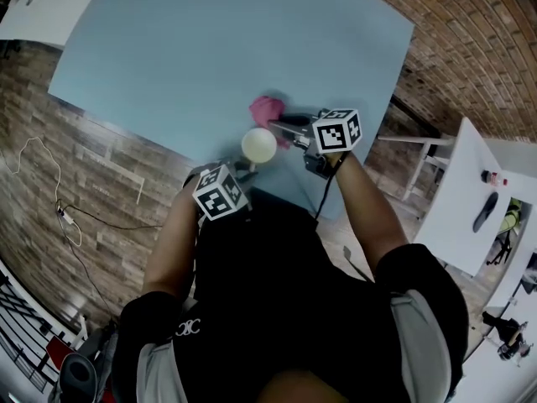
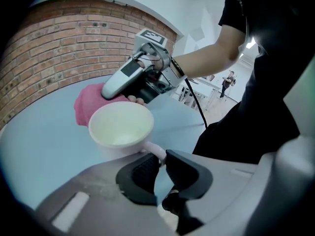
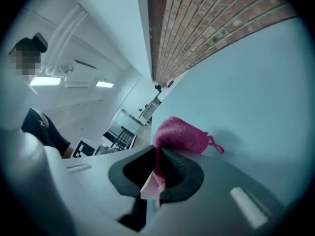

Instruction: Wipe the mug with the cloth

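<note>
A cream mug (image 2: 120,125) hangs over the blue table, and my left gripper (image 2: 160,162) is shut on its handle (image 2: 153,150). From the head view the mug (image 1: 258,144) shows as a pale round rim near the table's front edge, with my left gripper (image 1: 243,171) just below it. A pink cloth (image 3: 181,135) is pinched between the pads of my right gripper (image 3: 158,167), which is shut on it. The cloth (image 1: 268,110) sits just behind and to the right of the mug, and the right gripper (image 1: 285,126) comes in from the right. In the left gripper view the cloth (image 2: 91,103) lies behind the mug's rim.
The light blue table (image 1: 218,49) stretches away from me, with brick-pattern floor around it. A white table (image 1: 466,187) with small items stands at the right. A cable (image 1: 63,212) lies on the floor at the left.
</note>
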A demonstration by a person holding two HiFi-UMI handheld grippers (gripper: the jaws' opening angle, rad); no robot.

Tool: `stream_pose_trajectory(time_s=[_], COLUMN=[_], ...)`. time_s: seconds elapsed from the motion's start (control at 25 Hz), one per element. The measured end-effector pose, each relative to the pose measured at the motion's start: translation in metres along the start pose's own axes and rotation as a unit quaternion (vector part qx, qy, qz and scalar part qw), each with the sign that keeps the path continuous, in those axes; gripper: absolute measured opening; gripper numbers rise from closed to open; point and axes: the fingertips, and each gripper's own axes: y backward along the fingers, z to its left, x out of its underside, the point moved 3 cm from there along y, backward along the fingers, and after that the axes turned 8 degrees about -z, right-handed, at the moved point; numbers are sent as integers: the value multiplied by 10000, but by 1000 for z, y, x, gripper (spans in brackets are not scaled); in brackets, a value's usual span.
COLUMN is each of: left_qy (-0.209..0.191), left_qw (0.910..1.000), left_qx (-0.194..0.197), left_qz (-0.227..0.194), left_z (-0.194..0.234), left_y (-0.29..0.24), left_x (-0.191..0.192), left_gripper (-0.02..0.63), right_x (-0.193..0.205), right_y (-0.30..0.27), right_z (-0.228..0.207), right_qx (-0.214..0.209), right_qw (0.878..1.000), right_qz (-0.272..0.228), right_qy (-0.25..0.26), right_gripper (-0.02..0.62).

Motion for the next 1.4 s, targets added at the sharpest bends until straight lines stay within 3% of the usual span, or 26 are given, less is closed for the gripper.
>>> stream_pose_trajectory(time_s=[0.12, 0.24, 0.4, 0.52, 0.64, 0.8, 0.92, 1.04, 1.24, 1.4], left_qy=[38, 99, 198, 267, 575, 864, 893, 988, 985, 1085], left_qw=[10000, 9999, 9997, 9995, 9975, 9936, 9929, 9909, 9905, 9881], left_qx=[83, 122, 132, 130, 198, 268, 171, 43, 104, -8], left_qz=[9, 12, -5, -45, -351, -674, -772, -910, -954, -1092], left_z=[2, 3, 4, 6, 7, 6, 5, 5, -1, 1], left_y=[1, 2, 1, 2, 1, 0, -1, -2, -10, -15], left_x=[0, 1, 1, 1, -2, -6, -8, -9, -13, -20], left_gripper=[52, 52, 52, 52, 58, 67, 67, 67, 67, 69], right_x=[-10, -4, -3, -17, -21, -17, -8, 6, 29, 37], right_y=[-18, -35, -42, -46, -48, -38, -21, -3, 30, 46], right_z=[7, -7, -12, 13, 24, 6, -12, -14, -14, -7], right_qx=[-427, -567, -643, -985, -1122, -1087, -862, -698, -304, -139], right_qw=[9957, 9879, 9825, 9815, 9802, 9837, 9860, 9888, 9946, 9898], right_qz=[743, 1424, 1737, 1606, 1575, 1425, 1306, 1128, 439, -371], right_qy=[361, 220, 186, 354, 415, -150, -570, -678, -889, -1370], right_gripper=[38, 38, 38, 38, 38, 38, 38, 38, 38, 38])
